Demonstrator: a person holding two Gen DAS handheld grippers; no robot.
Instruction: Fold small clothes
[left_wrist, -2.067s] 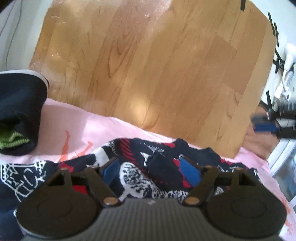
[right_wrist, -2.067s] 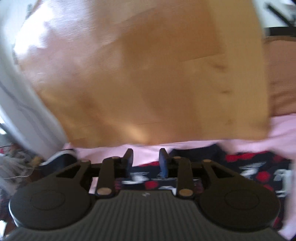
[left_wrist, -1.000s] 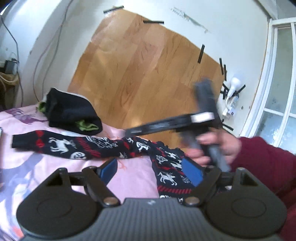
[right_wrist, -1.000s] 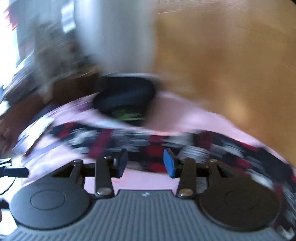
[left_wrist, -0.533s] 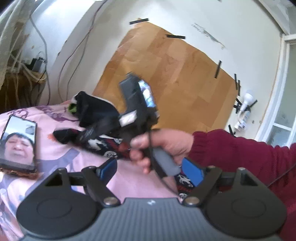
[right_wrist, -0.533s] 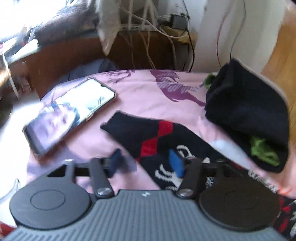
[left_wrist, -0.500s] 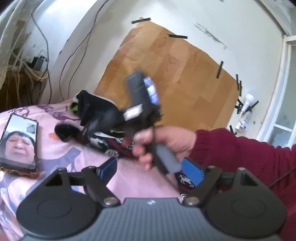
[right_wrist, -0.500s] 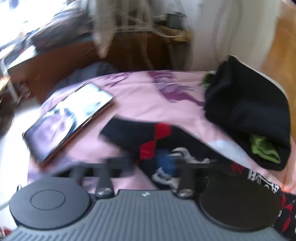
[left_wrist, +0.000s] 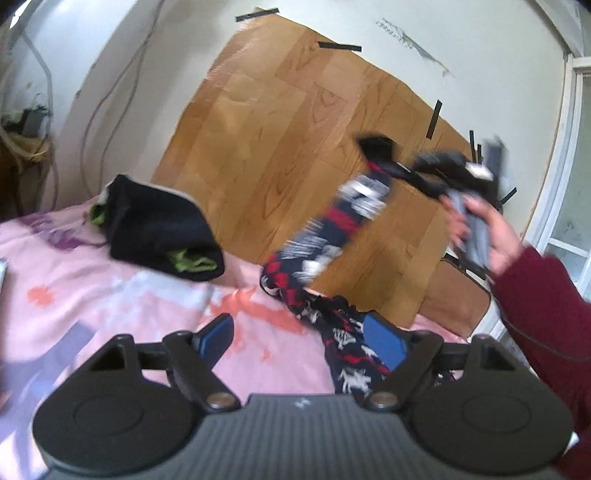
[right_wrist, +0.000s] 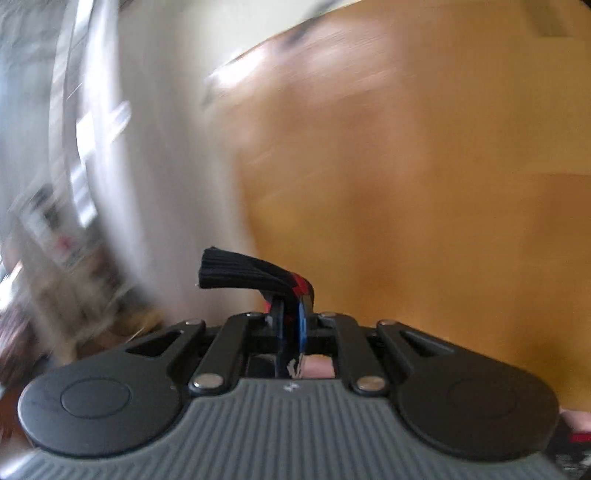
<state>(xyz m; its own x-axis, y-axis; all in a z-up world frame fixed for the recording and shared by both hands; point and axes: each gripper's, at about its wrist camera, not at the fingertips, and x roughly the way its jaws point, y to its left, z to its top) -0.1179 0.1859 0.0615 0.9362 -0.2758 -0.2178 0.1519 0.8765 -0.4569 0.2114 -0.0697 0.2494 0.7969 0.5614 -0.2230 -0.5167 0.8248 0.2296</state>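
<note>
- Right tongs (right_wrist: 291, 314): clamped tight on the dark cuff end of the patterned sock (left_wrist: 332, 236); the cuff is seen sticking out above the pads at centre of the right wrist view, which is otherwise motion-blurred.
- In the left wrist view the same tongs are seen at upper right, held by a hand (left_wrist: 480, 229) in a dark red sleeve, with the sock end pinched at the tip.
- Left tongs (left_wrist: 301, 339): spread wide, nothing gripped; the right-hand pad is seen just in front of the lower part of the sock, and contact cannot be told.
- Sock position: one end lifted in the air at upper right, the body hanging diagonally down to lower centre, the other end crumpled on the pink sheet (left_wrist: 110, 295) just ahead of the left tongs.
- Long axis: running from upper right down to lower centre of the left wrist view.
- Key relation: the free lower end is judged nearer the left tongs, directly ahead and slightly right of their gap; the lifted end is already taken by the right.
- Judged need: the lower end is to be pinned or gripped by the left so the fold can be laid over.
- A black bundle (left_wrist: 159, 229) with green trim is seen at mid left on the sheet, well apart.
</note>
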